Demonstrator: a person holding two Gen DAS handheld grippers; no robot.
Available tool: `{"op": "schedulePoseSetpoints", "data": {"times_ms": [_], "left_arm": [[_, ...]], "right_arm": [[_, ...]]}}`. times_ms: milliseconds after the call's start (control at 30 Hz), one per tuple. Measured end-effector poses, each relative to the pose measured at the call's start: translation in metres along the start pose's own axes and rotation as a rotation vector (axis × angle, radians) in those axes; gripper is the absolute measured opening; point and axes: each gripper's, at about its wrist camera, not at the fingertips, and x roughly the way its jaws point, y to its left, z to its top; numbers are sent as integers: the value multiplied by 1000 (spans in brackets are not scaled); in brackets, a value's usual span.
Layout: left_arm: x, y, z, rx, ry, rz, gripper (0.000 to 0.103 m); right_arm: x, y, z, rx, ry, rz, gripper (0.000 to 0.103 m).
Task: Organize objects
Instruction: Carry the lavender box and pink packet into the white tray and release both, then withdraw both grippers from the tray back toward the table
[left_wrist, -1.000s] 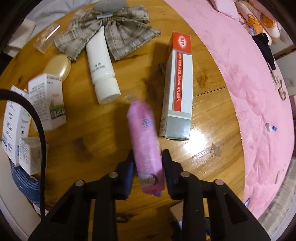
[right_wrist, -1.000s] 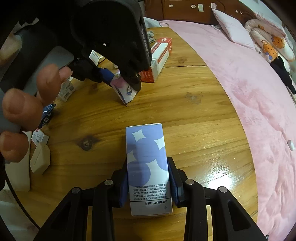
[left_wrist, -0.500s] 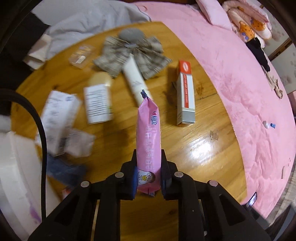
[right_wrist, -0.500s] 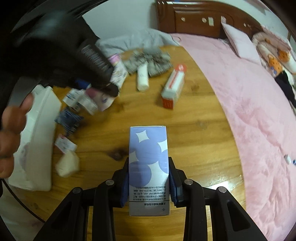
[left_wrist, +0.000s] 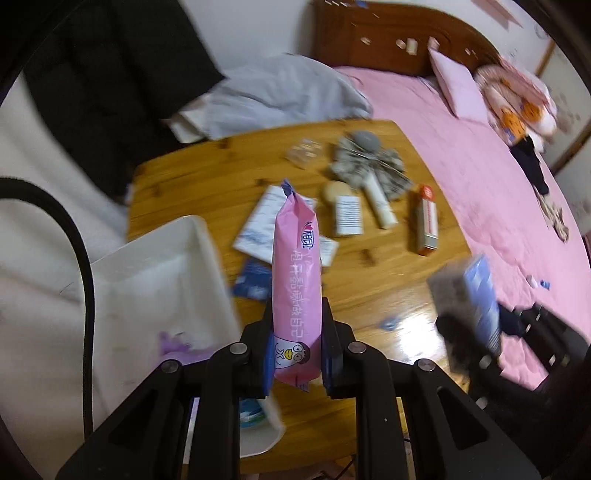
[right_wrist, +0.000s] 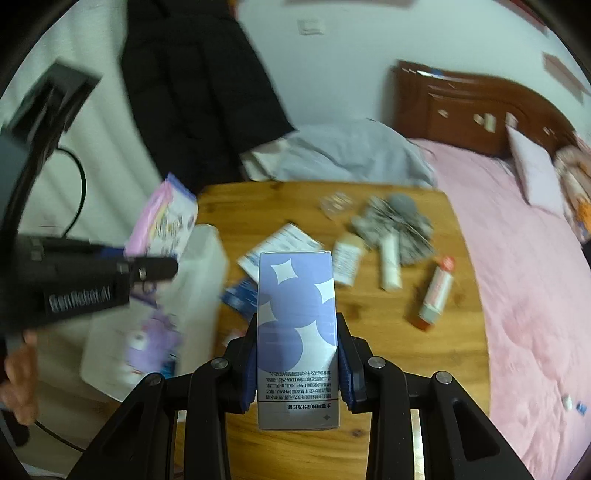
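The left gripper (left_wrist: 294, 345) is holding a long pink packet (left_wrist: 294, 284) above the wooden table (left_wrist: 373, 291), its fingers (left_wrist: 263, 343) pinching the packet's lower end so that the crimped top is pointing away from the camera. Just to the left of it a white bin (left_wrist: 162, 269) is sitting at the table's near left edge, with something purple lying inside. The right gripper (right_wrist: 297, 363) is carrying a lilac-and-white box (right_wrist: 297, 332) in the air over the table, its fingers (right_wrist: 345, 373) pressing on the box's two long sides. In the right wrist view the left gripper is showing at the left, blurred, with the pink packet hanging over the bin. On the table beyond are lying a red-and-white carton (left_wrist: 427, 225), a white tube (left_wrist: 380, 205) resting partly on a plaid bow (left_wrist: 369, 166), a small white box (left_wrist: 348, 216), a flat white packet (left_wrist: 264, 221) and a blue sachet (left_wrist: 253, 282). A pink bed (left_wrist: 491, 192) is lying along the table's right side.
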Motion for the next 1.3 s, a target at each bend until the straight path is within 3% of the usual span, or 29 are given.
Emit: {"op": "schedulePoseSetpoints", "data": {"times_ms": [267,467,600,867,933,1000,1100,1300], "left_arm": [[-16,88,-29,-143,-39,84,21],[-2,137,-48,-220,-17,113,21],[9,154,-64,-225,4,134,21],[32,181,-82,-255,70,94,25],[34,186,-85,-268,83,79,35],[33,189,-88,-277,77,66,58],[27,191,-89,-269,60,73,58],[22,201,-86,-304,45,49,59]], "right_arm": [[7,91,33,-139,12,109,35],[38,143,33,-211,98,136,35],[60,163,26,-232,170,138,35],[93,182,17,-226,284,118,36],[98,187,15,-233,305,113,36],[98,192,14,-239,310,112,37],[94,196,14,-249,286,97,39],[87,195,16,-235,254,81,54]]}}
